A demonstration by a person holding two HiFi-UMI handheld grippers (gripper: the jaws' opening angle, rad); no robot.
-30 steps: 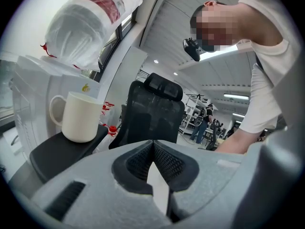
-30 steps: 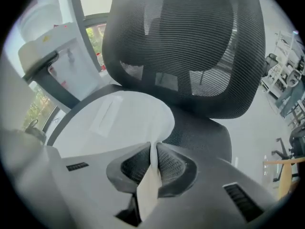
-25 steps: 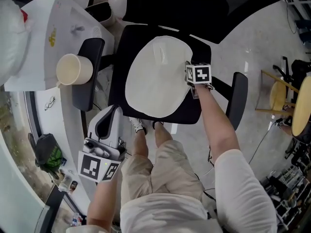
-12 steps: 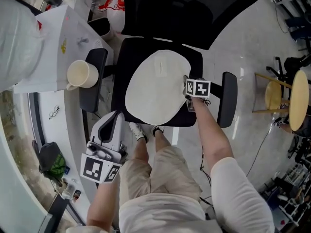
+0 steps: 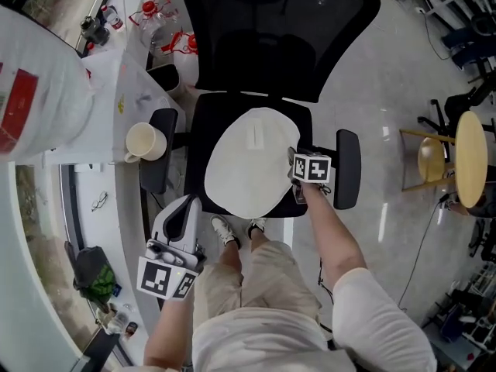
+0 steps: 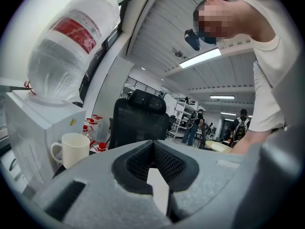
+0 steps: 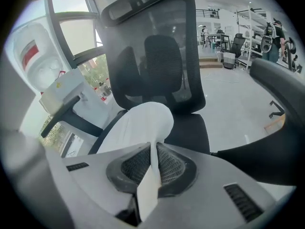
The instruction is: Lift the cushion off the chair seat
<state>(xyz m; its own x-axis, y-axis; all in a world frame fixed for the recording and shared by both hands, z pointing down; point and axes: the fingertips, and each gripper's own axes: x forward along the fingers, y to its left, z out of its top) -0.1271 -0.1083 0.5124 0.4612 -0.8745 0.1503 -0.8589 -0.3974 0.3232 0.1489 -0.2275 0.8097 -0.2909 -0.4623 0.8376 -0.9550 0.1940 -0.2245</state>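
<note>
A white oval cushion (image 5: 248, 161) lies on the black seat (image 5: 203, 122) of an office chair. My right gripper (image 5: 295, 175) is at the cushion's right edge and is shut on it. In the right gripper view the cushion (image 7: 138, 123) runs up from the seat, and its edge is pinched between the dark pads of my right gripper (image 7: 153, 149). My left gripper (image 5: 184, 205) hangs at the lower left beside the chair's front, apart from the cushion. In the left gripper view my left gripper (image 6: 153, 149) has its pads together with nothing held.
Black armrests (image 5: 159, 149) (image 5: 346, 169) flank the seat and the mesh backrest (image 5: 279, 29) stands behind it. A cream mug (image 5: 145, 142) and a large plastic-wrapped bundle (image 5: 39, 84) sit on the white desk (image 5: 105, 107) to the left. A round wooden stool (image 5: 471, 157) stands to the right. The person's legs are at the seat's front.
The head view has pulled back, so the chair looks smaller. My right gripper has kept its hold and risen with the cushion's right edge. The left gripper has risen a little too.
</note>
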